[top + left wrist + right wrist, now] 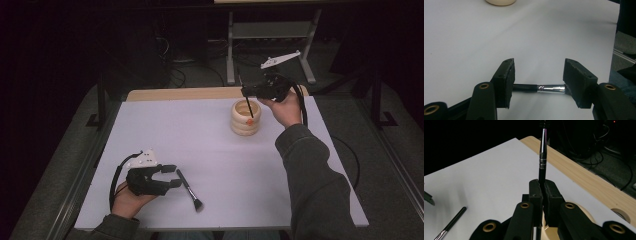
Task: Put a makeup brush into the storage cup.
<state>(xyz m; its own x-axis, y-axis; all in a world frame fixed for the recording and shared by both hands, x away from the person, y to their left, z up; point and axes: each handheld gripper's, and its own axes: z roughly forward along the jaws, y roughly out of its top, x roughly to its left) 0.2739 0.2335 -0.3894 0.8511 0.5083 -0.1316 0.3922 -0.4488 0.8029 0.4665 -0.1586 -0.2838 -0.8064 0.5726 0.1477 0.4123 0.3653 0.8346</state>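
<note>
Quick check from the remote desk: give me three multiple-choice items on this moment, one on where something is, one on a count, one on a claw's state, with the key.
1. Where does the loose makeup brush lie?
A. inside the wooden holder
B. on the white table by the left claw
C. on the floor

2. How many stacked rings make up the wooden holder?
A. one
B. three
C. five

3. What is the right claw doing?
A. standing wide open
B. lying on the table
C. clamped on a thin black tool

Key: 1 B, it lies flat between the left claw's open jaws. 2 B, three bulges show. 3 C, the pads pinch the black tool above the holder.
</note>
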